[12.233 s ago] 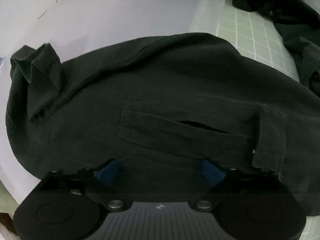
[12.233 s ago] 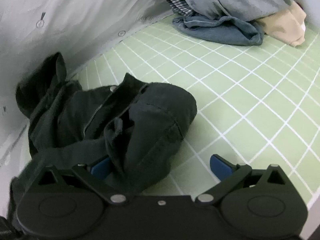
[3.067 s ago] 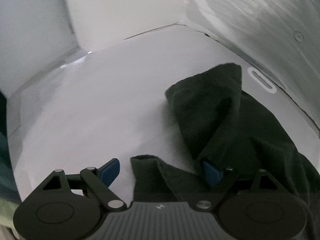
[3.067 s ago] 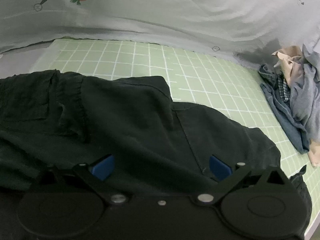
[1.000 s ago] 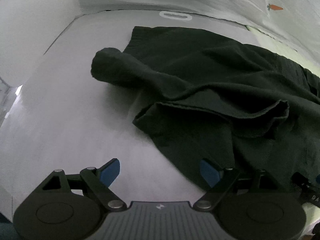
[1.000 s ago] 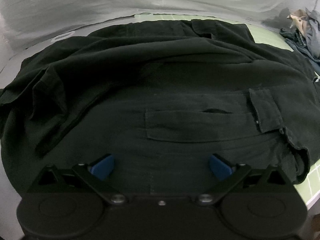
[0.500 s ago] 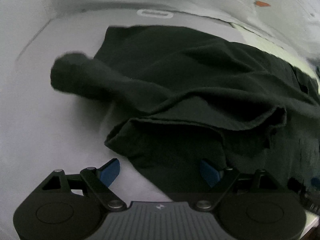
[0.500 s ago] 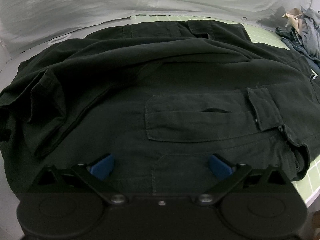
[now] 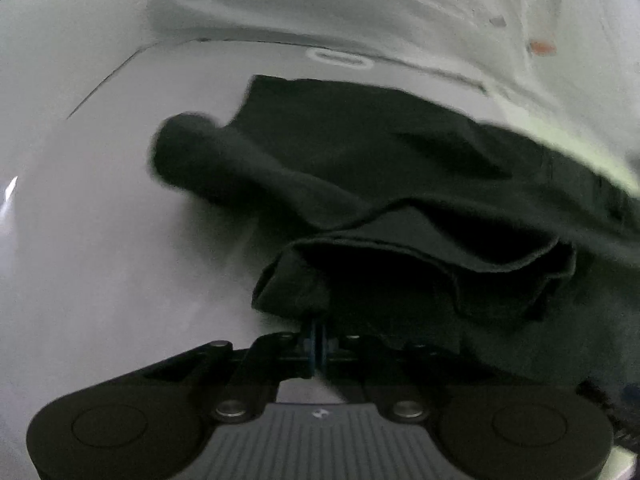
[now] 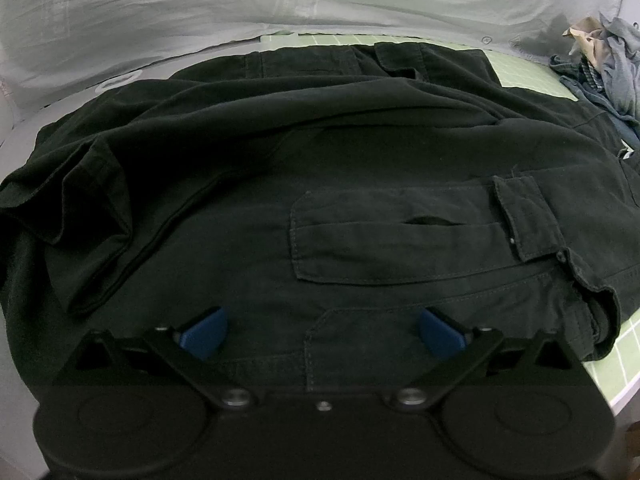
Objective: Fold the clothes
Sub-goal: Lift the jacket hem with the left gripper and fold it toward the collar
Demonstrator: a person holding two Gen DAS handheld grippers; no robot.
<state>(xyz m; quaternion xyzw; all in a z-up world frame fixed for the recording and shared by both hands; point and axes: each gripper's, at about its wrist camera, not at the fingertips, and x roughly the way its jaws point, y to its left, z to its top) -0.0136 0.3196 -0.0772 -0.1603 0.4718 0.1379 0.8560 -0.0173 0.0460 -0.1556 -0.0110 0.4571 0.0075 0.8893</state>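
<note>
Black cargo trousers [image 10: 320, 168] lie spread across the table, with a flapped pocket [image 10: 400, 232] near the front. In the left wrist view the trousers [image 9: 400, 184] show a leg end bunched and rolled at the left. My left gripper [image 9: 318, 336] is shut on the near hem of that leg and lifts its edge. My right gripper [image 10: 320, 332] is open, its blue fingertips [image 10: 204, 332] resting low over the trousers' waist area, holding nothing.
A green grid mat [image 10: 592, 364] lies under the trousers on the right. A pile of other clothes [image 10: 600, 60] sits at the far right. A white carrot-print sheet [image 10: 304, 4] rises behind. The left part of the table is a grey surface [image 9: 100, 240].
My left gripper has moved forward and shut on the trouser leg's hem, which was between open fingers half a second ago. The right gripper has eased slightly closer, still open.
</note>
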